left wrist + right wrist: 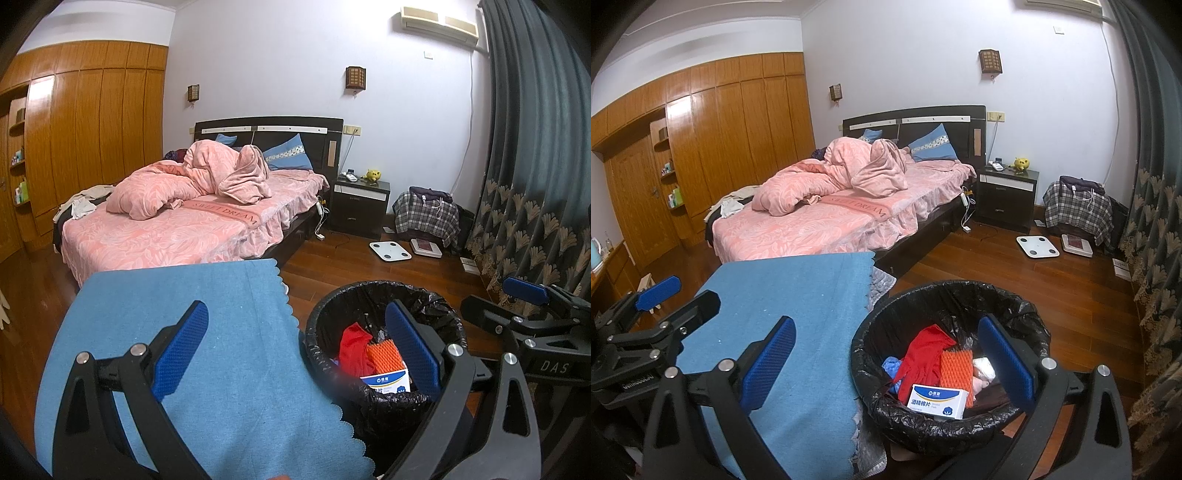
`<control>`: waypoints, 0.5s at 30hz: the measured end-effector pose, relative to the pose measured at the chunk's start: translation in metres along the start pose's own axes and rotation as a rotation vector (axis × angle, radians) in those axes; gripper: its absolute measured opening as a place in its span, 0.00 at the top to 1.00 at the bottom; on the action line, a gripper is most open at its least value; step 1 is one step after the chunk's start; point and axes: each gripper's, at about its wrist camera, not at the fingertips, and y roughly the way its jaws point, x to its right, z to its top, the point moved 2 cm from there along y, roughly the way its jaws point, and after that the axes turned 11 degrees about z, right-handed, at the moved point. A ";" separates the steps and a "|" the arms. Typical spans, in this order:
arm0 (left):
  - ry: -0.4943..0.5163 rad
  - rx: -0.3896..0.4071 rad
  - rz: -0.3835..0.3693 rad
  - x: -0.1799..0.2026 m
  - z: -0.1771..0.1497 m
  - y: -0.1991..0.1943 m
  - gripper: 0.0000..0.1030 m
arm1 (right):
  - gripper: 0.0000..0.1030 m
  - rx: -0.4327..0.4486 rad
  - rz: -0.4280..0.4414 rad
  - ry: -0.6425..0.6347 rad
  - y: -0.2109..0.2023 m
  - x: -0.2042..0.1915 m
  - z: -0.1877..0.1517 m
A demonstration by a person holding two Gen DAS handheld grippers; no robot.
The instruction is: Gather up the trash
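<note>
A black-lined trash bin (321,332) (945,291) stands on the wooden floor beside a surface covered with a blue cloth (192,332) (798,302). In the bin lie a red rag (925,354), an orange foam piece (956,369), a white and blue box (938,400) and a blue item (892,365). My left gripper (295,354) is open and empty, spanning the cloth's edge and the bin. My right gripper (886,369) is open and empty above the bin's near rim. Each gripper also shows in the other's view (524,295) (657,291).
A bed (192,221) with pink bedding stands behind the cloth. A dark nightstand (360,206), two scales (389,251) on the floor, a plaid-covered pile (426,218) and a dark curtain (535,166) are to the right. Wooden wardrobes (85,129) line the left wall.
</note>
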 end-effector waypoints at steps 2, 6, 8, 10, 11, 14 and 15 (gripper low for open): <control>0.000 -0.003 -0.003 -0.001 0.000 0.000 0.09 | 0.06 0.000 0.000 0.000 0.000 0.001 0.000; 0.004 -0.006 0.000 -0.001 0.000 -0.004 0.09 | 0.06 -0.002 0.000 0.002 0.001 0.000 0.000; 0.009 -0.005 0.001 -0.001 -0.001 -0.008 0.09 | 0.06 -0.003 -0.001 0.001 0.001 0.000 0.000; 0.008 -0.007 0.001 0.000 -0.001 -0.007 0.09 | 0.06 -0.002 -0.001 0.001 0.000 0.000 0.000; 0.007 -0.009 0.002 0.000 -0.001 -0.009 0.09 | 0.06 -0.001 0.000 0.002 0.000 0.000 0.001; 0.002 -0.016 0.002 0.001 0.000 -0.008 0.08 | 0.06 -0.001 0.000 0.000 0.001 0.000 0.001; 0.000 -0.019 0.001 0.001 -0.001 -0.010 0.08 | 0.06 -0.002 0.000 0.001 0.001 0.000 0.001</control>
